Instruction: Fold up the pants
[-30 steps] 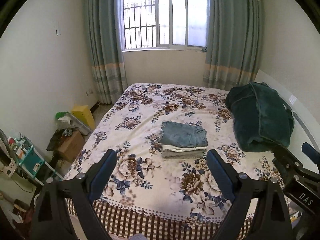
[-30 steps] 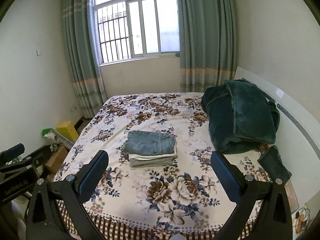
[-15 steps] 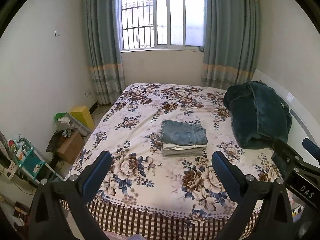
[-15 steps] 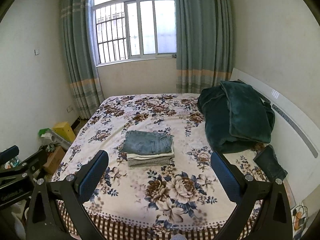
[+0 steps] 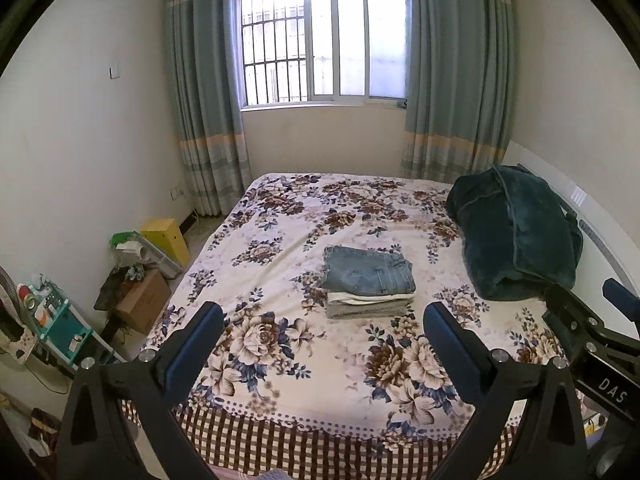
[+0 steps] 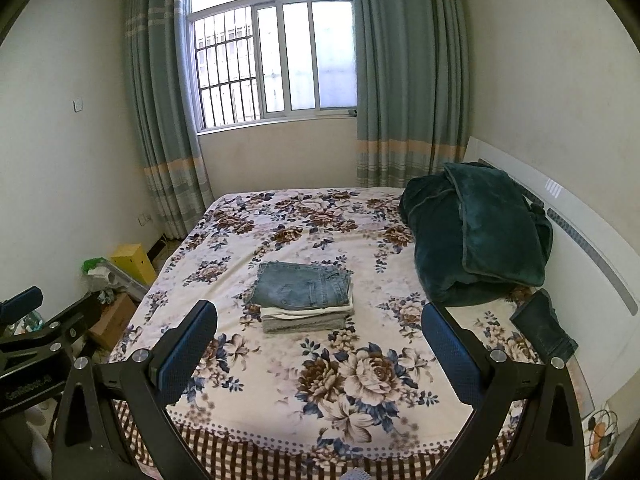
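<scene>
A stack of folded pants (image 5: 368,284) lies in the middle of the floral bed (image 5: 304,364), blue jeans on top of a white and a grey pair. It also shows in the right wrist view (image 6: 306,296). My left gripper (image 5: 323,330) is open and empty, held back from the bed's foot edge. My right gripper (image 6: 320,330) is open and empty too, beside the left one. A dark folded garment (image 6: 544,326) lies at the bed's right edge by the headboard.
A dark green blanket (image 5: 516,232) is heaped on the bed's right side against the white headboard (image 6: 592,256). Boxes and clutter (image 5: 140,268) sit on the floor left of the bed, with a small teal shelf (image 5: 52,320). A window and curtains are behind.
Both grippers have drawn back and up from the bed, so the folded stack looks smaller and farther. Both stay open and empty.
</scene>
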Demonstrator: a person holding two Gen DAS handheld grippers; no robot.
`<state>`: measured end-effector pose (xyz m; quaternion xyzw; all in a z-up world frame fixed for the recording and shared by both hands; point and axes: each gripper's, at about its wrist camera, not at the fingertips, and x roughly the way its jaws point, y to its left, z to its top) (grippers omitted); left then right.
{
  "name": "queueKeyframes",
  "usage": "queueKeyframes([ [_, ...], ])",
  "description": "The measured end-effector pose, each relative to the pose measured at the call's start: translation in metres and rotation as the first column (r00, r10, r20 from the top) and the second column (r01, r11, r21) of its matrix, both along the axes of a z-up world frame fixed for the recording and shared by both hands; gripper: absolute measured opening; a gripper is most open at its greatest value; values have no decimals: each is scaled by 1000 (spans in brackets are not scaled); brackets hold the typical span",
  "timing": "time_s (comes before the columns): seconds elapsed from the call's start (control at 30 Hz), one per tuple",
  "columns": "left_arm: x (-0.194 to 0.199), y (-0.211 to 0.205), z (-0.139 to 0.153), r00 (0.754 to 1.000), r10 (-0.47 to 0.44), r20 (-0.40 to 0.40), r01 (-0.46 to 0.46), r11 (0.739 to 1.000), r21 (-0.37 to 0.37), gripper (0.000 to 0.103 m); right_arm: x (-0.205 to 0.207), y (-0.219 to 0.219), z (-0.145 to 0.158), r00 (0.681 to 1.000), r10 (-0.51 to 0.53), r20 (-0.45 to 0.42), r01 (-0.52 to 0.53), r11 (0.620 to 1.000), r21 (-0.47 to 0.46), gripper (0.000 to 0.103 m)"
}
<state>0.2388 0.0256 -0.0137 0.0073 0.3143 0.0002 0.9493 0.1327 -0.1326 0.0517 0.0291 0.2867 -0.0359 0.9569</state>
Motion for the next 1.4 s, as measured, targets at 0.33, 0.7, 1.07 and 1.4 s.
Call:
queueKeyframes([
  [0.33, -2, -2, 5, 1000, 4, 15, -4, 1000, -6, 102, 3, 3, 5, 1000, 10, 7, -10, 1000, 2, 103],
  [0.7, -2, -1, 8, 1000, 6, 15, -6, 1000, -11, 102, 0, 4, 3, 1000, 4, 8, -4, 1000, 3, 103],
  [1.07, -3, -4, 15, 1000, 8, 8, -8, 1000, -13, 102, 0, 6, 4, 1000, 4, 7, -4, 1000, 3, 103],
  [1.4, -2, -9, 17, 1000, 10, 21, -9, 1000, -4, 102, 1, 6, 3, 1000, 3, 7, -3, 1000, 4, 103],
])
